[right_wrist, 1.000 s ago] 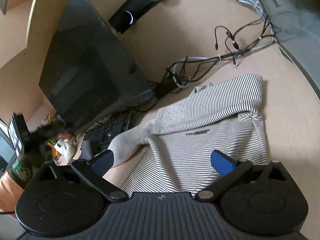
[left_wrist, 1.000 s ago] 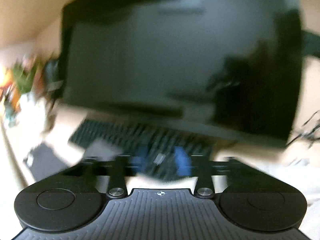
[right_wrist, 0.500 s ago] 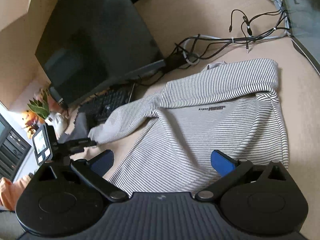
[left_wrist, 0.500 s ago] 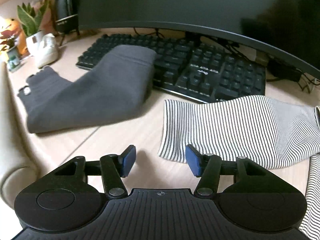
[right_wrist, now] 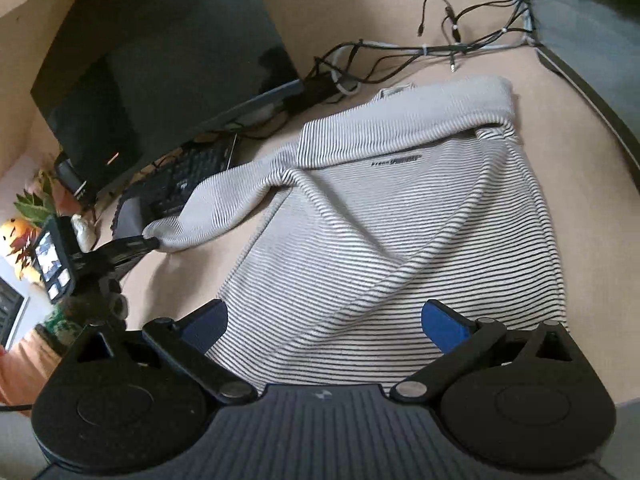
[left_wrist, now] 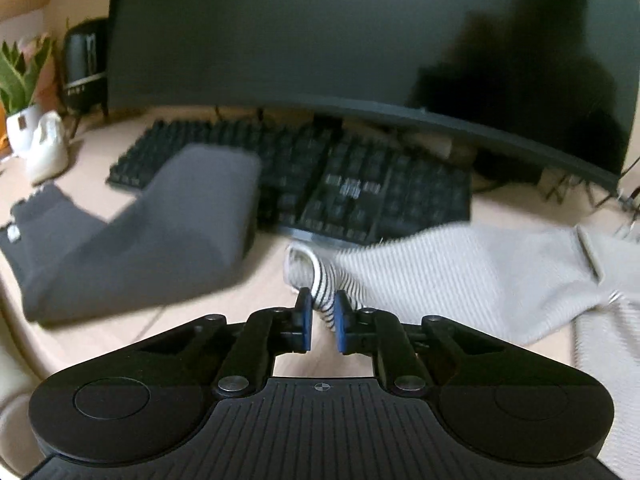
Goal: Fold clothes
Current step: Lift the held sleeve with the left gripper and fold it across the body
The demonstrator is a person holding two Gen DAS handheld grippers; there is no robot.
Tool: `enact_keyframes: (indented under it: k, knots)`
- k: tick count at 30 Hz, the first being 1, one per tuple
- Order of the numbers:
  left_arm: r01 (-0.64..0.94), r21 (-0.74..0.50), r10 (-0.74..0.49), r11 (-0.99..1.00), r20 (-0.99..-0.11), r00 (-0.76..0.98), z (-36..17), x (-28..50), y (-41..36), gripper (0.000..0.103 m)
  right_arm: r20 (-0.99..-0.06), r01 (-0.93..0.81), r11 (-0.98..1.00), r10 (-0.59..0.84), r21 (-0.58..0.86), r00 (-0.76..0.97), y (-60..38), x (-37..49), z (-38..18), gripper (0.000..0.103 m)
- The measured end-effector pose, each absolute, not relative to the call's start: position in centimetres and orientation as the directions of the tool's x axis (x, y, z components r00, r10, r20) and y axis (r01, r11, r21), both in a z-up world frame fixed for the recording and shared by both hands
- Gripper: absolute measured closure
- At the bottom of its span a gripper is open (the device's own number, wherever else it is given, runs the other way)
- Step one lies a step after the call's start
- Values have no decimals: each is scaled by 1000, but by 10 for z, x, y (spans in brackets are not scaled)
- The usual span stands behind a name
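Two grippers over one desk. Left gripper: blue pads pinched on the sleeve cuff of the striped sweater, beside a keyboard. Right gripper: jaws spread wide, empty, above the sweater's hem. Sweater lies spread on the desk.

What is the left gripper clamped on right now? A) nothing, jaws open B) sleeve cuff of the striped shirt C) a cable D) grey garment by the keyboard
B: the left gripper has its blue pads shut on the rolled sleeve cuff of the striped shirt; the grey garment lies apart.
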State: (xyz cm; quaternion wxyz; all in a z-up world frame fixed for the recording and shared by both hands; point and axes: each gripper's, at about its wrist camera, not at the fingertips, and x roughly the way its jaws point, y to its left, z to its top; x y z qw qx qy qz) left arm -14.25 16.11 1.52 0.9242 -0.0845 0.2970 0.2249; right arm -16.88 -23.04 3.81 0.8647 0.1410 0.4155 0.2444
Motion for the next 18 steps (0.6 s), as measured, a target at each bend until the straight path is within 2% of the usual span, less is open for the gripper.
enact_keyframes:
  k: [9,18]
  knots:
    - [-426,-19,377,904,-431,820,92,-141,108,91,-618,-393,812,584,432,527,-246,-157,45,0]
    - [-348,46,343,936,-337,877,147,-114,19,93,-586,-423,778,628,464,513,-295,-141,44,0]
